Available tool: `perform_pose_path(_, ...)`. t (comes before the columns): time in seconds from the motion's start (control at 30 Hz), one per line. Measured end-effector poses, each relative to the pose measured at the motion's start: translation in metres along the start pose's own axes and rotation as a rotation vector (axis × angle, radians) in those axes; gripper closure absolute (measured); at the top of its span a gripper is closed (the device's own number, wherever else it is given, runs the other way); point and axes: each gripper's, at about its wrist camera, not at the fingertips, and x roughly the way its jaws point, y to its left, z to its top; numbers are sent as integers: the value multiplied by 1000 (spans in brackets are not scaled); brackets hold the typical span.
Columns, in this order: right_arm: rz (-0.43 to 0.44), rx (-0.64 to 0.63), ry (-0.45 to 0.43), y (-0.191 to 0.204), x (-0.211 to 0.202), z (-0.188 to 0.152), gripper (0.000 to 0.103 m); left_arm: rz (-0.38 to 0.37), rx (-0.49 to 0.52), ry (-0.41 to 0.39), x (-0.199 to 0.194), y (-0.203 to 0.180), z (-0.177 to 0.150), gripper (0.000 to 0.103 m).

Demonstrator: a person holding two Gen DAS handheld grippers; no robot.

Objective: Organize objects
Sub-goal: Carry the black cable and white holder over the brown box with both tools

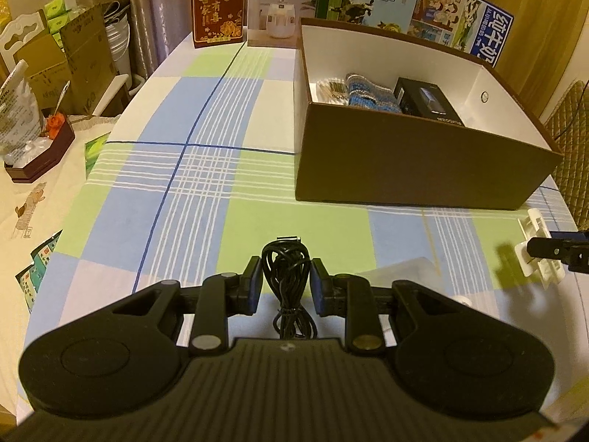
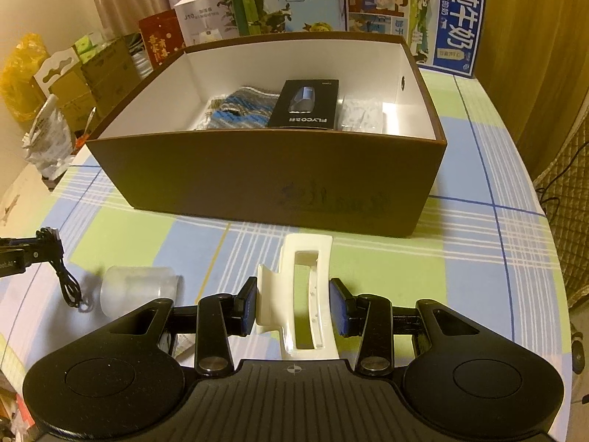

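Two grippers grasp items: left gripper (image 1: 286,283) a coiled cable (image 1: 286,269), right gripper (image 2: 293,305) a white clip (image 2: 300,294). Several things, seemingly four, already fill the box (image 2: 257,180).

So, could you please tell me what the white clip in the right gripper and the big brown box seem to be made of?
The white clip looks like moulded plastic: smooth, slightly glossy cream surface, with small teeth along its inner edge. The brown box appears to be cardboard: thin straight walls, matte brown outside, plain white inside. Neither can be confirmed by look alone.
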Motion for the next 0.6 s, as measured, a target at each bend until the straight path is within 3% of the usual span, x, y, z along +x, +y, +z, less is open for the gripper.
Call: perform_pose_path(0.6, 25, -9, -67, 2, -26, 6, 65, -35, 15, -85, -38, -17, 11, 81)
